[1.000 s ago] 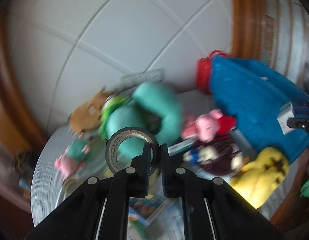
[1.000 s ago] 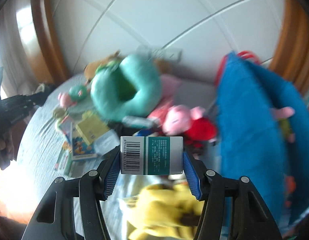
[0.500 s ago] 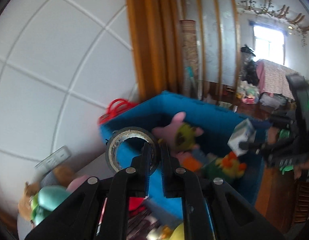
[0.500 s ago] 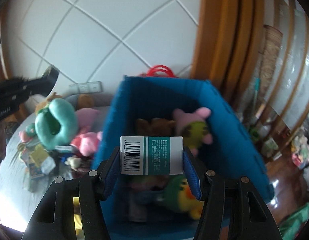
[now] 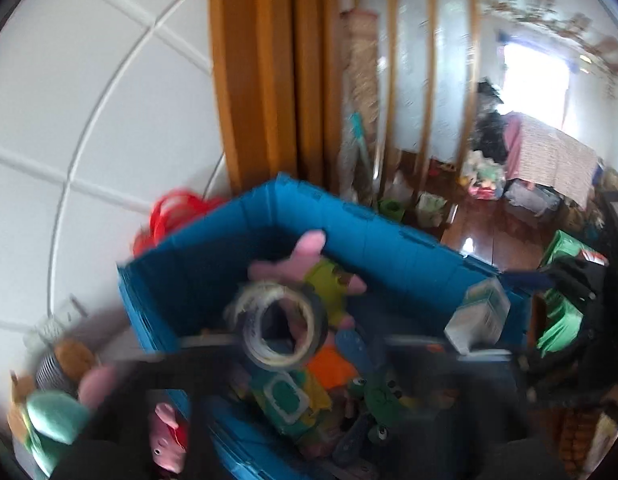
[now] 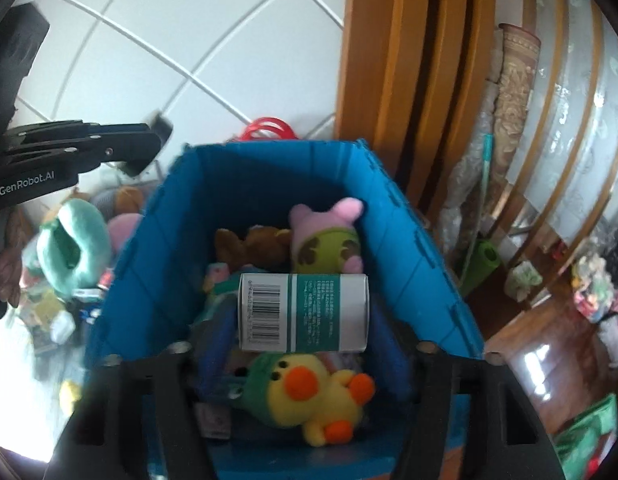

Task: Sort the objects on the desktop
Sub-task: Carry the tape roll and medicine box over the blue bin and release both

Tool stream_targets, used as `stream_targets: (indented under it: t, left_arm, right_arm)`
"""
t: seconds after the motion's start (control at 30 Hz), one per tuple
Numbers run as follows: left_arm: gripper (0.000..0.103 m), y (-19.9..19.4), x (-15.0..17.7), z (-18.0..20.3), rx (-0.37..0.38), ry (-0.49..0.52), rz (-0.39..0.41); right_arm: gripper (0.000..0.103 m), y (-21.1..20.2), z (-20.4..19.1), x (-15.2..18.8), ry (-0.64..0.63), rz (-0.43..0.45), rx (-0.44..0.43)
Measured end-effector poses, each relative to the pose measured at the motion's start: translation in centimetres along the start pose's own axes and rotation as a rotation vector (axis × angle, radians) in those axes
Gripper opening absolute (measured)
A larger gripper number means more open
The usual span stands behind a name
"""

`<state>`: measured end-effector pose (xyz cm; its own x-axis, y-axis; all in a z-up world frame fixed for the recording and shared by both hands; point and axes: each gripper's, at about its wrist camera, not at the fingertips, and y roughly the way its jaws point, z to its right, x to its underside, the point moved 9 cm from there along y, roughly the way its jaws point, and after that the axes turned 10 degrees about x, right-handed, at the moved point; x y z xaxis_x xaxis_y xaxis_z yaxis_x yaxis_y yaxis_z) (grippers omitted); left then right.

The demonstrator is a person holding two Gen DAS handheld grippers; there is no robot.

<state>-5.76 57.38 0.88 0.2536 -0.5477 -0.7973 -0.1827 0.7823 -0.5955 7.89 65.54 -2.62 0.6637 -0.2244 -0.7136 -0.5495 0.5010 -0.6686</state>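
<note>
A blue storage box (image 6: pixel 177 240) holds several plush toys, among them a yellow duck (image 6: pixel 309 392) and a pink and green plush (image 6: pixel 325 240). In the left wrist view the box (image 5: pixel 181 280) is below my left gripper (image 5: pixel 281 344), whose fingers are blurred and spread wide. The tape roll (image 5: pixel 281 328) is loose in the air between them, over the box. My right gripper (image 6: pixel 303 344) has its fingers spread. The white and green carton (image 6: pixel 303 312) is free between them above the box; it also shows in the left wrist view (image 5: pixel 477 316).
A table at the left holds a teal ring plush (image 6: pixel 73 252), a pink pig plush (image 5: pixel 169 440) and small packets. A wooden door frame (image 6: pixel 389 80) and a tiled wall (image 6: pixel 189 40) stand behind the box. Red handles (image 6: pixel 269 128) stick up behind it.
Both grippers have opened over the blue box. The tape roll has left the left fingers and the carton has left the right fingers. Both views swung a bit further over the box.
</note>
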Motion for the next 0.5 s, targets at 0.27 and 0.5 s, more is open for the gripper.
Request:
stream_targets:
  t: [0.27, 0.5]
  left_arm:
    - [0.103, -1.8, 3.7, -3.2, -0.044, -0.092, -0.006]
    - [0.103, -3.3, 7.0, -6.0, -0.083, -0.172, -0.012]
  right_arm:
    - [0.103, 0.9, 0.8, 1.4, 0.03, -0.02, -0.023]
    - [0.103, 0.0, -2.2, 1.3, -0.007, -0.01, -0.075]
